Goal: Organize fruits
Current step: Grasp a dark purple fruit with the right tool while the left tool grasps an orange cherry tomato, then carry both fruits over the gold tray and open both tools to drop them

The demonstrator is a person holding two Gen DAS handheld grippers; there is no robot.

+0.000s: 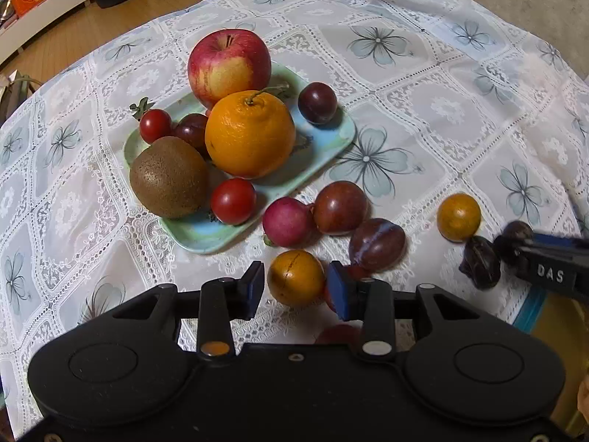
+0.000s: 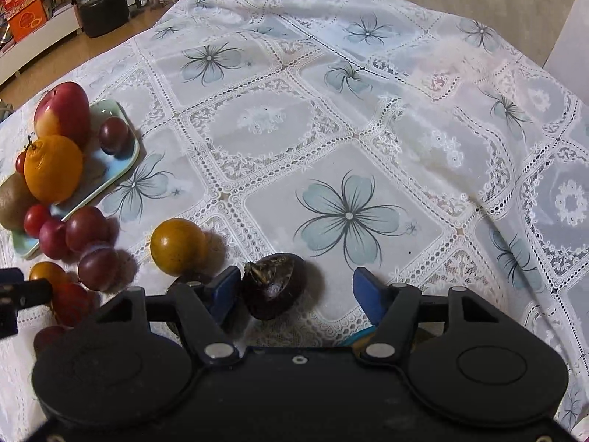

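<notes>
Fingers apart on the left gripper [image 1: 296,287], and sitting right between the blue pads is a cracked orange-yellow fruit [image 1: 295,278], low on the lace tablecloth [image 1: 423,110]. Whether the pads touch its skin, I cannot tell; nothing is clamped yet. My read: this is the approach to a pick, the close not yet made.

Moving outward from there: just beyond lies a purple plum [image 1: 376,244], with a dark red plum [image 1: 340,207] and a pinkish-red fruit [image 1: 288,221] crowded together past it. A second orange-yellow fruit [image 1: 458,216] sits apart to the right. Farther and to the left, the pale green tray [image 1: 331,140] already carries an apple [image 1: 229,66], an orange [image 1: 250,134], a kiwi [image 1: 168,176], two cherry tomatoes and dark plums, so the sorting looks partly done, with several loose fruits left on the cloth.

Over on the right, the right gripper [image 2: 296,287] stands wide open too. A dark, shrivelled fruit [image 2: 274,285] rests just beside its left pad, well clear of the right one, so it is off-centre in that opening.

What next? The left calls for a gentle squeeze, since that cracked skin could split, then a lift and a carry far-left to the tray. Free room there is tight; the bare patch on its right side looks the likeliest landing spot.
</notes>
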